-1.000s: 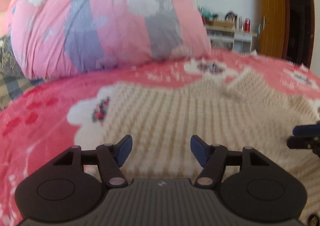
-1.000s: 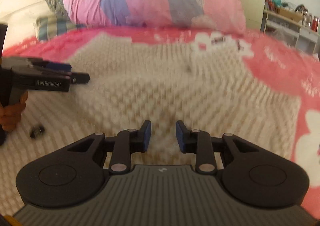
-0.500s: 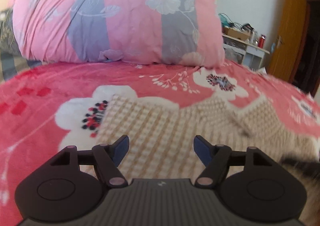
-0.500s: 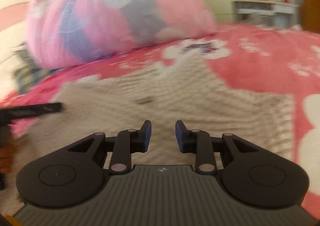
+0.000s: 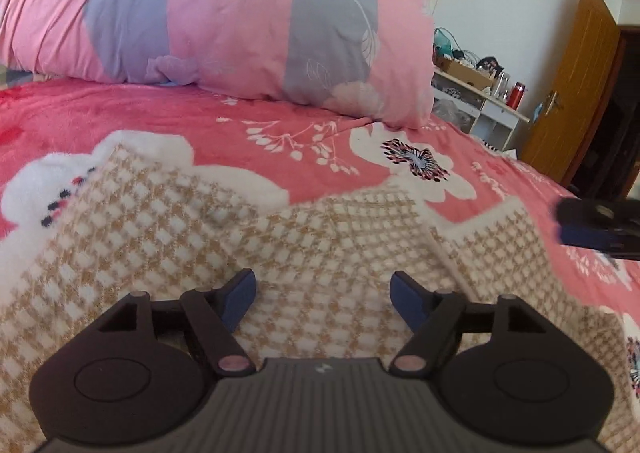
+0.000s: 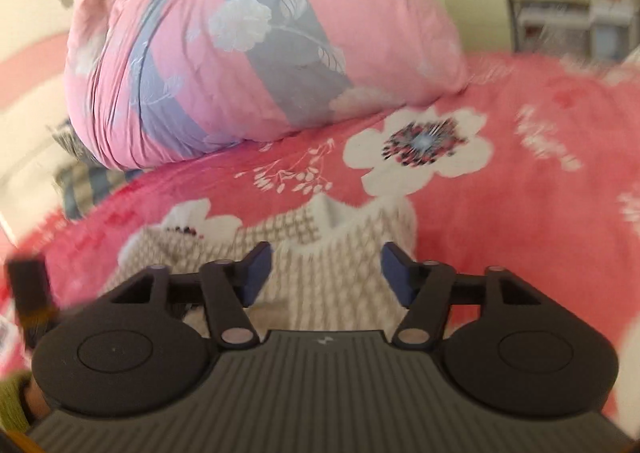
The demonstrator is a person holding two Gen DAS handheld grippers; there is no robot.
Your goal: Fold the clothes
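Observation:
A beige and white checked knit sweater (image 5: 280,245) lies spread on the pink flowered bedspread (image 5: 160,121). My left gripper (image 5: 323,295) hovers over the sweater's far part, jaws opening, nothing between them. In the right wrist view the sweater (image 6: 336,253) shows its white-edged top end, and my right gripper (image 6: 326,273) hangs just above it with jaws opening and no cloth pinched. The right gripper (image 5: 600,229) also shows as a dark blur at the right edge of the left wrist view. The left gripper (image 6: 30,289) is a blurred dark shape at the left edge of the right wrist view.
A big pink and grey flowered quilt bundle (image 5: 224,13) lies at the head of the bed. A checked pillow (image 6: 80,177) sits beside it. A white shelf unit (image 5: 480,105) with clutter and a brown door (image 5: 572,93) stand beyond the bed's right side.
Both grippers have moved toward the sweater's far end and rolled. The right gripper's jaws have spread from nearly shut to wide. The left jaws have widened slightly.

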